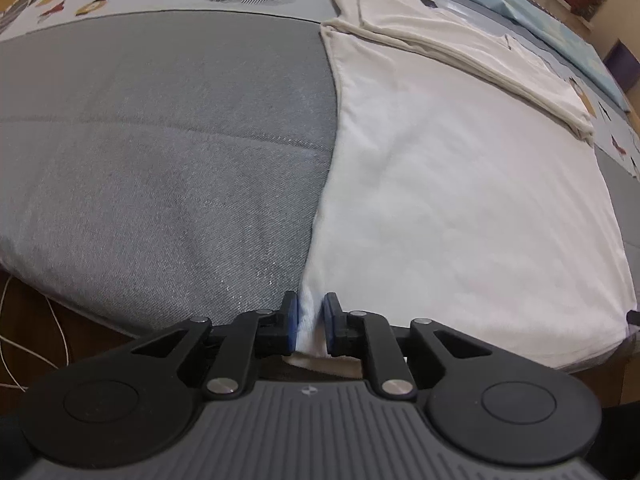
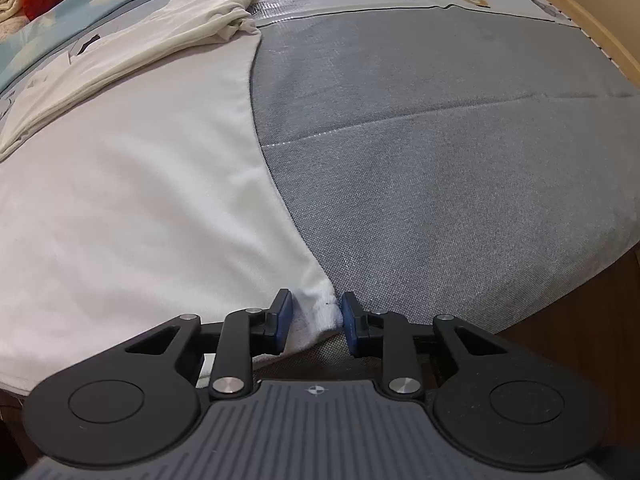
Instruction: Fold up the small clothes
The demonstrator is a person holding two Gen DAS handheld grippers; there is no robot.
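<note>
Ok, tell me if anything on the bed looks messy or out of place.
Only the cream garment at the far edge of the white cloth: its end by the grey cover is bunched and crumpled, not squared off. The white cloth itself lies flat.

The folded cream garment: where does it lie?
The folded cream garment lies at the spread white cloth's far edge, upper right in the left wrist view.

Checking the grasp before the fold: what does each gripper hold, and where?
The left gripper pinches the white cloth at its near left corner. The right gripper straddles the near right corner, pads not clearly pressing.
</note>
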